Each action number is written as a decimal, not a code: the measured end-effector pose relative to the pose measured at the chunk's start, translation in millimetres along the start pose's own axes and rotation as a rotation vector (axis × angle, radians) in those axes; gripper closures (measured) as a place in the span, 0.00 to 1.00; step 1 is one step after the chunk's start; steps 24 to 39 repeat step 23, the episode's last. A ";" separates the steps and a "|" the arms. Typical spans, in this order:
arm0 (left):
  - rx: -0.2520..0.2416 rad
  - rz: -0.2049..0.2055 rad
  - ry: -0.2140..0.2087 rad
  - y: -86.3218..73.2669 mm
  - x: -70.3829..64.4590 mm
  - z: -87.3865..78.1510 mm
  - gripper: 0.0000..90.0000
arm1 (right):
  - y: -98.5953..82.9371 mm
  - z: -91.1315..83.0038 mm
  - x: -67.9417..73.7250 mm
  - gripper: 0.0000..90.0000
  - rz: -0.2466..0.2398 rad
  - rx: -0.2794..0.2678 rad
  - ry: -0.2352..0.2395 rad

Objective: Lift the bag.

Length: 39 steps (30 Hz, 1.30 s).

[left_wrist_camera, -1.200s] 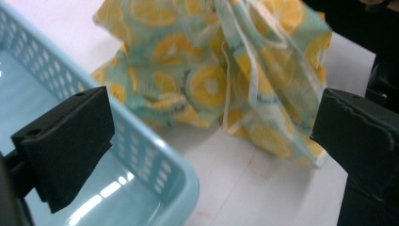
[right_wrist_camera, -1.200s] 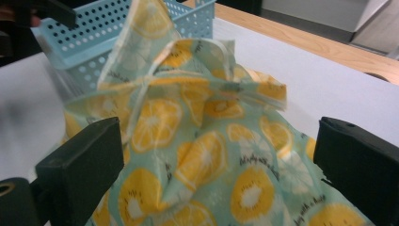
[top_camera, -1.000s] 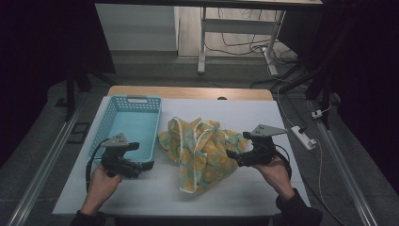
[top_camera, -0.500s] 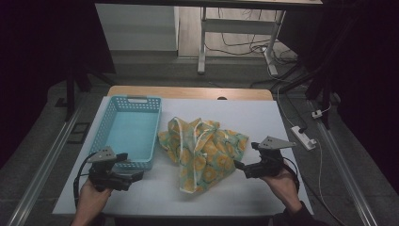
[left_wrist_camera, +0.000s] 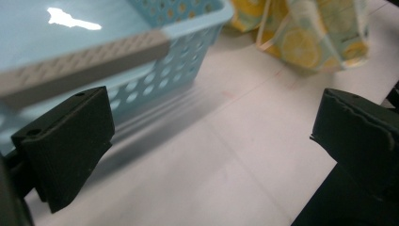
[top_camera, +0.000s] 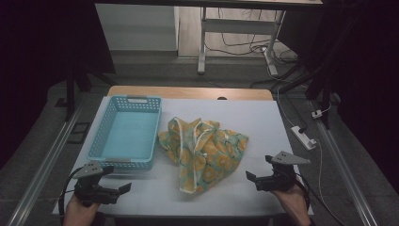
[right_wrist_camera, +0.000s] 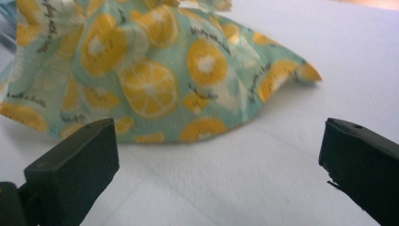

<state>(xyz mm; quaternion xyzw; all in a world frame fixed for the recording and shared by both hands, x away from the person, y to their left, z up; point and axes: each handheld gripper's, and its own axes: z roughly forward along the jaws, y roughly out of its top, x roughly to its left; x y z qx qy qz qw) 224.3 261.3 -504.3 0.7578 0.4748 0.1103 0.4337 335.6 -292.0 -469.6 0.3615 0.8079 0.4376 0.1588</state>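
Looking down from the high view, we see a light blue plastic basket (top_camera: 126, 134) standing on the left half of the white table (top_camera: 263, 122), rectangular, its walls pierced with rows of round holes and its smooth floor bare, with nothing lying in it. In the left gripper view we find a grey ribbed grip strip along the basket's near rim, and a bright glare on the glossy bottom. Just to the right of the basket, close to its side, lies the crumpled cloth (top_camera: 202, 150): a thin, soft fabric in pale teal printed with yellow lemon slices and small black lettering, edged with a light binding, bunched into loose folds near the middle of the table. We hold the left gripper (top_camera: 123, 189) at the near left edge, just in front of the basket's near wall, its two black blocky jaws spread wide apart over bare tabletop, clasping nothing. We hold the right gripper (top_camera: 250, 178) at the near right, near the cloth's lower right corner but apart from it, its jaws likewise spread wide and empty, the cloth's hem lying ahead of them.
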 end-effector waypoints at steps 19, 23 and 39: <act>0.100 -0.025 0.110 -20.7 5.3 -1.0 0.00 | -42.5 -11.3 -3.6 0.00 0.064 0.124 -0.061; 0.103 -0.048 0.105 -20.2 7.3 -0.2 0.00 | -42.8 -9.5 -4.6 0.00 0.073 0.139 -0.062; 0.103 -0.048 0.105 -20.2 7.3 -0.2 0.00 | -42.8 -9.5 -4.6 0.00 0.073 0.139 -0.062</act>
